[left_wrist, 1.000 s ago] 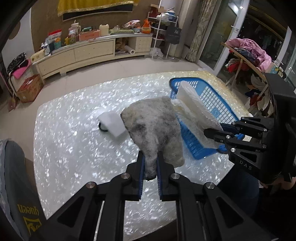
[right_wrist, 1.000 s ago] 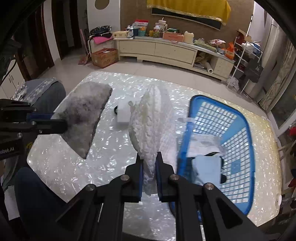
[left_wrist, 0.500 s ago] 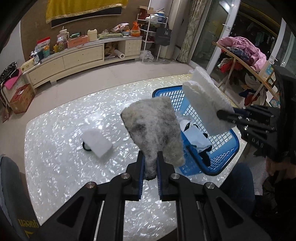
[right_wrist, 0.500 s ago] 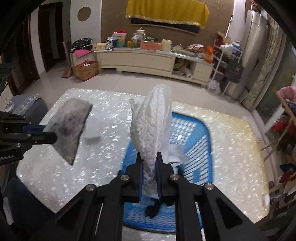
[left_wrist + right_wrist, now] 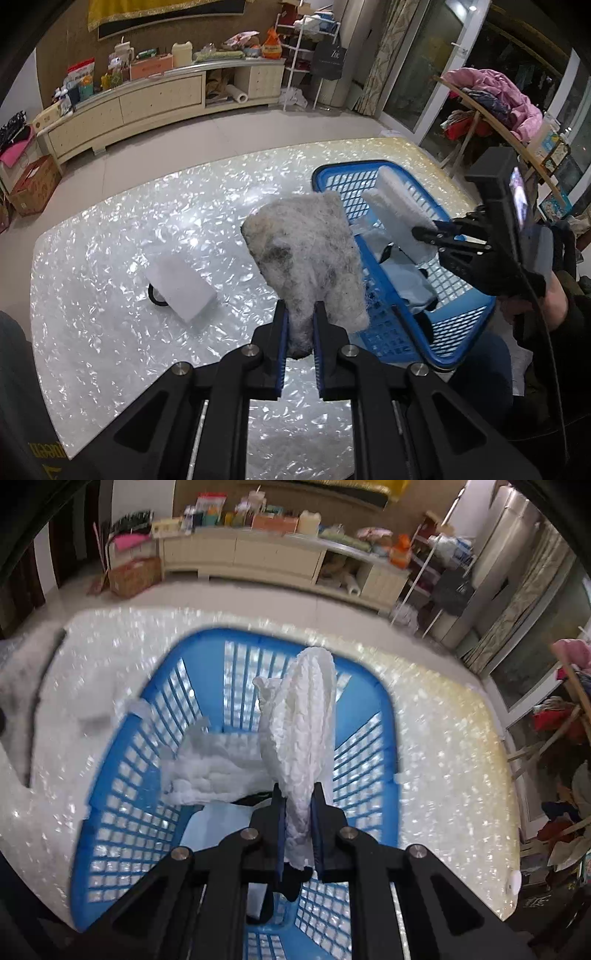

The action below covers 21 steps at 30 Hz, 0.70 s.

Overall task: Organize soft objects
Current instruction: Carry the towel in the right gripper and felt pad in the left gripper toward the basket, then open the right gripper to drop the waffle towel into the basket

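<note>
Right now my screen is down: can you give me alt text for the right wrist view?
The right tool is clamped on a white quilted cloth, held above the open blue basket. More white padding and a pale blue item lie inside the basket, which sits on a glittery white table.

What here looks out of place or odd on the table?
One thing: a white foam block lies alone on the table, partly on top of a black ring, while the other soft pieces are in the blue basket or held in the grippers. Nothing looks spilled or damaged.
</note>
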Motion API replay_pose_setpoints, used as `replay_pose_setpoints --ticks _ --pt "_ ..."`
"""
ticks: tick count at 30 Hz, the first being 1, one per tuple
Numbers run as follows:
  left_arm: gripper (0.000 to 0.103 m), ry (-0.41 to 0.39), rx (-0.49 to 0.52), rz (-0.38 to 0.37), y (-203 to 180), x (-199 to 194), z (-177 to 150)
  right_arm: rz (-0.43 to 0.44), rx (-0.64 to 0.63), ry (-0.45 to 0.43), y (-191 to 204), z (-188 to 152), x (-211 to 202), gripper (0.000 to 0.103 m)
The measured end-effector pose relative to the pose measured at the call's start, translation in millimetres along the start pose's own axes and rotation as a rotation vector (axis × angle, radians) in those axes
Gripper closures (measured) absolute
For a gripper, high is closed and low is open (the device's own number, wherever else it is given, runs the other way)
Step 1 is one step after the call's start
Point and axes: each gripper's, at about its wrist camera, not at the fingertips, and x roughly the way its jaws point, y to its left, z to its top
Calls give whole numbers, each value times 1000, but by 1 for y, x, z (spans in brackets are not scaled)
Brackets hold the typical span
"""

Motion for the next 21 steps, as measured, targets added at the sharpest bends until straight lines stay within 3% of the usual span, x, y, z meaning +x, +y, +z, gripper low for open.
replay_pose_setpoints --ticks 5,15,18,20,21 --pt "92 23 -16 -1 8 16 1 86 -20 103 14 10 30 91" --pt "92 31 -37 -18 12 22 -4 195 -13 204 23 33 49 86" --pt "92 29 -42 -14 12 18 -5 216 -15 200 24 38 47 74" --pt "92 23 -42 -14 10 13 -6 224 -8 192 24 35 39 55" --pt "92 20 -42 -13 8 11 -6 232 1 189 25 33 34 51"
